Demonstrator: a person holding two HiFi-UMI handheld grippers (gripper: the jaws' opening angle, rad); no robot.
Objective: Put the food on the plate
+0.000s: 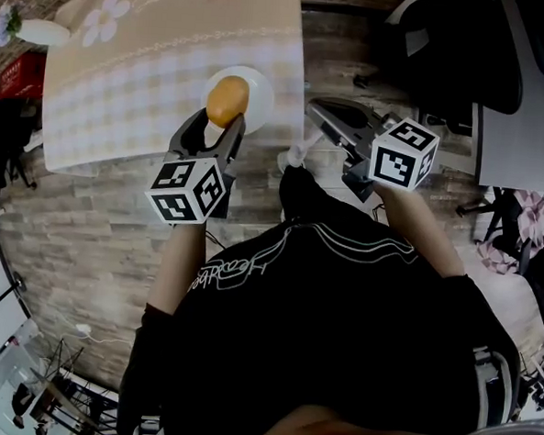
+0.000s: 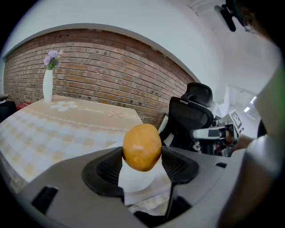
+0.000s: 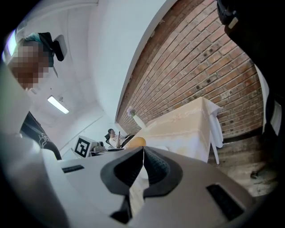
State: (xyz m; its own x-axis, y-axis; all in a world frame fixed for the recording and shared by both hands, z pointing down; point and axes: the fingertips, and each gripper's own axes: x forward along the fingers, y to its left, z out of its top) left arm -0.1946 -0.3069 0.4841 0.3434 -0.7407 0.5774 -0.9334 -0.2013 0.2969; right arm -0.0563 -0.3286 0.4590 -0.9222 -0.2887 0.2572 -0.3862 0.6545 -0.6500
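Observation:
An orange-yellow, potato-like piece of food (image 1: 228,100) (image 2: 142,147) is clamped between the pads of my left gripper (image 1: 224,123) (image 2: 142,164). It hangs just above a white plate (image 1: 262,90) (image 2: 137,181) that stands near the right edge of the table. My right gripper (image 1: 326,114) (image 3: 143,156) is off the table's right side, over the floor. Its jaws are pressed together with nothing between them. In the right gripper view the food (image 3: 136,141) shows small beyond the jaws.
The table (image 1: 143,75) carries a beige checked cloth with flower print. A white vase with flowers (image 1: 35,30) (image 2: 47,84) stands at its far left corner. A black office chair (image 1: 457,49) (image 2: 191,116) stands right of the table. Brick wall behind.

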